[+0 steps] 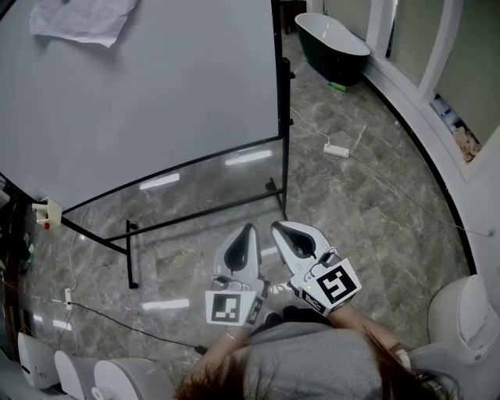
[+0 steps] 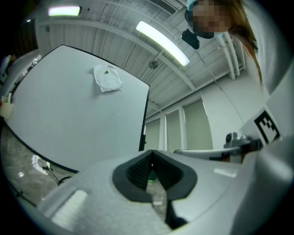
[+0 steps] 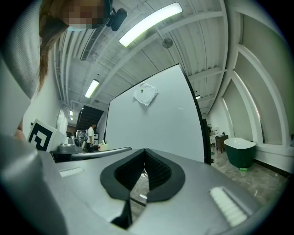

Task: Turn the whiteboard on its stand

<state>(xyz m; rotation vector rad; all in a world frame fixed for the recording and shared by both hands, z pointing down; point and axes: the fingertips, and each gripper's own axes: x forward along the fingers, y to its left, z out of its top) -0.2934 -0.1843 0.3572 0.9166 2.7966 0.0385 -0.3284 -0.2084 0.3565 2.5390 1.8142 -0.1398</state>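
The whiteboard [image 1: 156,94] is a big white panel, tilted in its black stand [image 1: 283,156], and fills the head view's upper left. A crumpled white cloth [image 1: 82,19] is stuck near its top edge. My left gripper [image 1: 248,229] and right gripper [image 1: 280,226] are side by side close to the person's body, a short way in front of the stand's foot. Both are shut with nothing between the jaws and touch nothing. The left gripper view shows the whiteboard [image 2: 73,119] and cloth [image 2: 108,78] beyond the left gripper [image 2: 152,152]. The right gripper view shows the whiteboard [image 3: 156,124] beyond the right gripper [image 3: 144,150].
A dark green bathtub [image 1: 332,43] stands at the back right. A white power strip [image 1: 337,150] with its cable lies on the marble floor right of the stand. White fixtures stand at the bottom left [image 1: 47,363] and right [image 1: 465,312]. A small holder [image 1: 48,212] hangs at the board's left corner.
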